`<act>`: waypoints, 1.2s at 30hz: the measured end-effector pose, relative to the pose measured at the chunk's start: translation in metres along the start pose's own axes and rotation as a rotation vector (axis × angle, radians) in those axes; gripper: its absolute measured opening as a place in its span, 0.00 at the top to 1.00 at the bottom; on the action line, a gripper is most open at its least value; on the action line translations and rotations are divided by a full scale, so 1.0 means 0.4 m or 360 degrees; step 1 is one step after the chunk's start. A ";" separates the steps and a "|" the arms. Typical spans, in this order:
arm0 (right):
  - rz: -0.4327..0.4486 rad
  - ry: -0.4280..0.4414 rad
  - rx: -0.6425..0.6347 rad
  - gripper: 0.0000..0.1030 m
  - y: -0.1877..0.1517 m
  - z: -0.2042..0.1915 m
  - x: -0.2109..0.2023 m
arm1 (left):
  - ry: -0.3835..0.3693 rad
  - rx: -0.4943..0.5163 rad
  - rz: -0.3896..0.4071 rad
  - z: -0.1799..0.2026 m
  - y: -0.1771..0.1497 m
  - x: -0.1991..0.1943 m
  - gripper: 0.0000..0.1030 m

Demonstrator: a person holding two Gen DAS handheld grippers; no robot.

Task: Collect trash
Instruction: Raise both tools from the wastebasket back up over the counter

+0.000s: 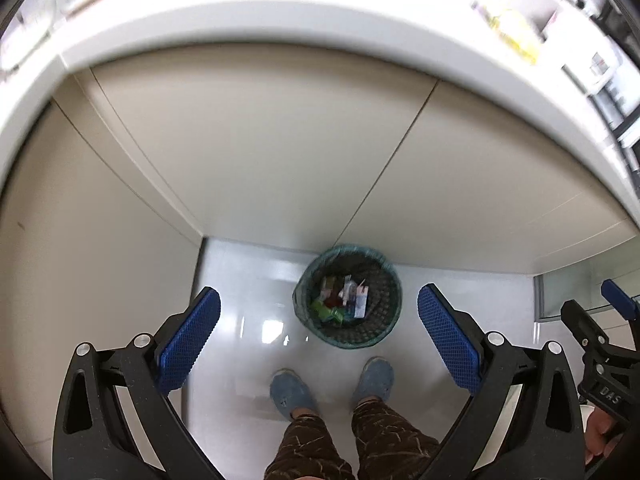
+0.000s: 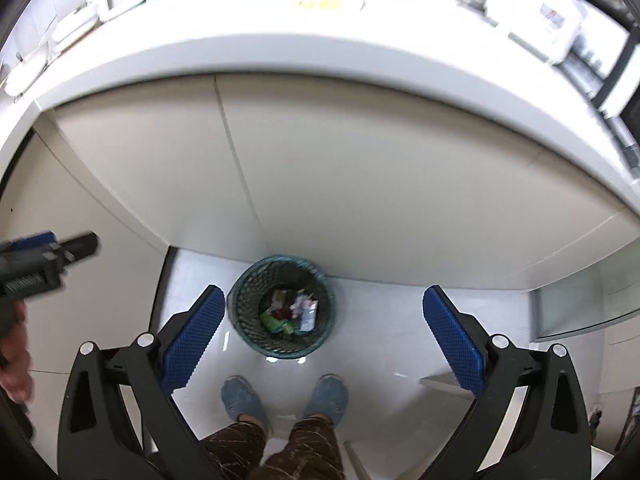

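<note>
A round dark mesh waste bin (image 1: 347, 296) with a green liner stands on the floor against the cabinet front, also seen in the right wrist view as the bin (image 2: 281, 307). Inside lie colourful wrappers and small cartons (image 1: 343, 299) (image 2: 290, 312). My left gripper (image 1: 318, 320) hangs high above the floor, open, nothing between its blue pads (image 1: 188, 344). My right gripper (image 2: 320, 320) is likewise open and empty, above and just right of the bin. Each gripper shows at the other view's edge: the right one (image 1: 600, 344), the left one (image 2: 40, 256).
A white counter (image 1: 280, 24) curves above beige cabinet doors (image 1: 260, 140); blurred items, one yellow (image 1: 516, 34), lie on it. A person's feet in blue slippers (image 1: 290, 394) (image 2: 240, 398) stand on the glossy pale floor just before the bin. A glass panel (image 2: 580, 300) sits at right.
</note>
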State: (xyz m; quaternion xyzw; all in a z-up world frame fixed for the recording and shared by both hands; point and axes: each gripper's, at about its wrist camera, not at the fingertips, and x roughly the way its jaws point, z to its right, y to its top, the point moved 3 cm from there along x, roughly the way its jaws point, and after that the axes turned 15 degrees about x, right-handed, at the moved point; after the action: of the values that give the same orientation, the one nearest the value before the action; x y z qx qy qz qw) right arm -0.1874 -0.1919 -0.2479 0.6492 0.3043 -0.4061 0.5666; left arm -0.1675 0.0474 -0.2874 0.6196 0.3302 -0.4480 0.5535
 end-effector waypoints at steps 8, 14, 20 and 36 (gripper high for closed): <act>0.0151 0.0061 0.0144 0.08 0.117 0.043 -0.214 | 0.0009 0.0051 0.0166 -0.006 0.089 -0.250 0.06; 0.0322 0.0100 0.0210 0.08 0.206 0.056 -0.330 | 0.0012 0.0089 0.0284 0.012 0.148 -0.369 0.06; 0.0407 0.0107 0.0260 0.08 0.295 0.057 -0.411 | 0.0018 0.0143 0.0366 0.034 0.228 -0.446 0.06; 0.0442 0.0187 0.0204 0.08 0.630 0.146 -0.339 | 0.0074 0.0143 0.0411 0.135 0.546 -0.443 0.06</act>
State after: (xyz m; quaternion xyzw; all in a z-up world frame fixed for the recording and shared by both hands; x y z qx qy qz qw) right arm -0.0482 -0.2841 -0.0080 0.7425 0.2178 -0.3039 0.5559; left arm -0.0475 -0.0273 -0.0384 0.6915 0.2400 -0.3729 0.5703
